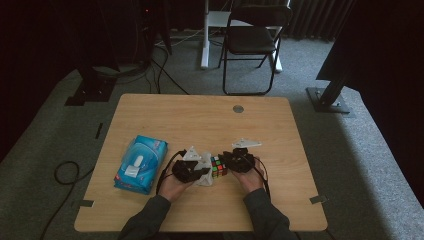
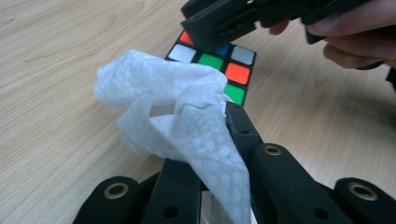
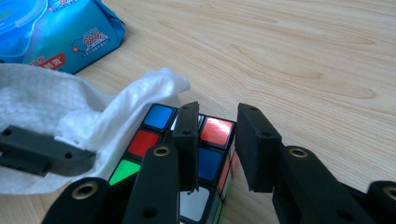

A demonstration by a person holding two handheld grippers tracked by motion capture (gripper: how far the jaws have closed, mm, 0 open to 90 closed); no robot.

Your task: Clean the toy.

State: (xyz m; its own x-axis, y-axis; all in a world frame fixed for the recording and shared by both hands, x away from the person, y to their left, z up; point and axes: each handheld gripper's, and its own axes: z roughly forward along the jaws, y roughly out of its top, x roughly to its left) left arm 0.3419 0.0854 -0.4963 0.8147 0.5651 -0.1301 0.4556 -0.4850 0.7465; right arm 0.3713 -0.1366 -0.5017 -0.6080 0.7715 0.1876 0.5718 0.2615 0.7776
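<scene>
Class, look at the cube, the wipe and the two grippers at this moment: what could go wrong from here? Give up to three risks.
1. The right gripper is over the cube's top with its jaws apart, so it may not be pinning the cube; a push from the wipe could slide or turn it.
2. The wipe is bunched and hangs loosely from the left gripper, so it might snag or pull out.
3. Both grippers work close together and could collide.

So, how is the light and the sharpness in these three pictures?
High view: dim and soft, with dark corners; the cube is small, its colours barely readable. Left gripper view: bright and even; the wipe in the left tool is sharp, while the near black parts are slightly soft. Right gripper view: daylight-like, with crisp cube stickers, and the right tool casts little shadow.
</scene>
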